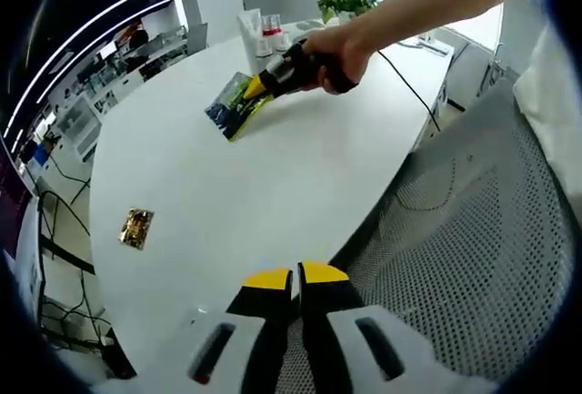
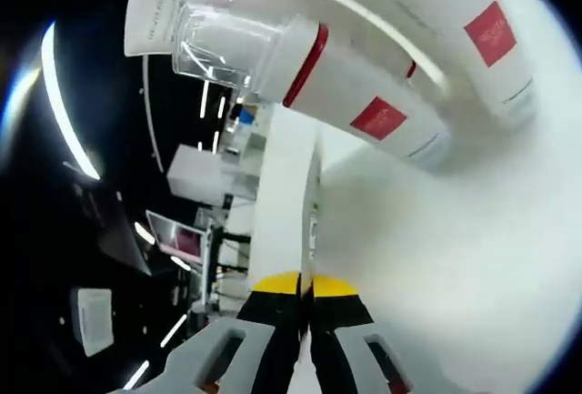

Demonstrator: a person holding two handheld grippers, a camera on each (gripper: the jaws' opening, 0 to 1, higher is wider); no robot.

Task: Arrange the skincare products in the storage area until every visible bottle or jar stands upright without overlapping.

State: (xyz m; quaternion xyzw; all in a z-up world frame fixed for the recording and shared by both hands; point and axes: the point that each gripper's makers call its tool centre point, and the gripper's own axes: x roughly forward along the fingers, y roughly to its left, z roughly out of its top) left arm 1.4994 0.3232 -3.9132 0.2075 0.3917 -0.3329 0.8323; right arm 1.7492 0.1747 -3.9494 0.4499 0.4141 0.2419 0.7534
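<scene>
Top of the frame on the white desk (image 1: 273,185): three bottles (image 1: 264,35), one green packet (image 1: 232,103), one gold sachet (image 1: 136,227); both grippers' fingers clenched, empty.

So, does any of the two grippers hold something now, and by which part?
Nothing is held. The left gripper and the right gripper both have their jaws shut together with nothing between them.

A smooth, matt white bench (image 1: 227,185) is seen, with a glossy foil-like sachet (image 1: 136,228) lying on it. The white bottle (image 2: 364,94) looks of smooth plastic, capped in clear glossy plastic (image 2: 218,48). A grey mesh fabric chair (image 1: 473,257) is shown.
</scene>
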